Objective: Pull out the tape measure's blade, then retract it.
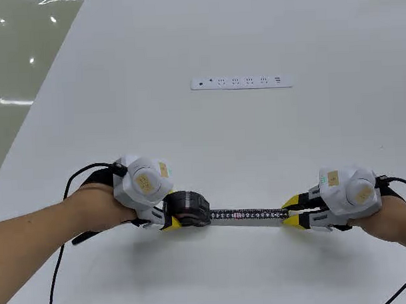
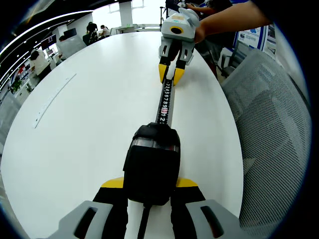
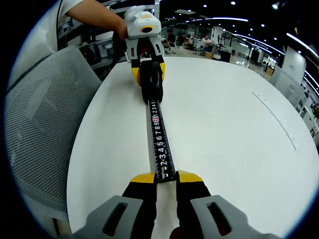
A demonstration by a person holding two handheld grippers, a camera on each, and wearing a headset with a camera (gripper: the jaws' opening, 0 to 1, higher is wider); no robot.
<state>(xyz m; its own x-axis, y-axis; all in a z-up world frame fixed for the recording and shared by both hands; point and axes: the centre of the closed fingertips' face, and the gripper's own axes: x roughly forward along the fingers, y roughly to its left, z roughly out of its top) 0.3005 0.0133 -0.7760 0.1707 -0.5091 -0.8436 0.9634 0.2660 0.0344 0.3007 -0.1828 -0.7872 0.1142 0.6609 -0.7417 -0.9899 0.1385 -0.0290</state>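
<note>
Clamping the black tape measure (image 2: 152,164) between its yellow-tipped fingers (image 2: 113,182), your left gripper (image 2: 149,183) rests on the white table (image 1: 189,139). The blade (image 1: 248,215) lies stretched flat to your right gripper (image 3: 166,177), whose fingers pinch its end. Farther back lies a white power strip (image 1: 241,82).

open tabletop (image 1: 121,115) lies around the stretched blade (image 1: 248,214), with a power strip (image 1: 241,82) well beyond it.

The left tongs (image 1: 170,210) are pointing right, their jaws squeezing the tape measure (image 1: 190,207) by its case, with the left hand (image 1: 98,206) wrapping the grip. The right tongs (image 1: 290,211) are facing them, jaws pinching the blade (image 1: 248,214) at its tip, with the right hand (image 1: 392,222) gripping behind.
</note>
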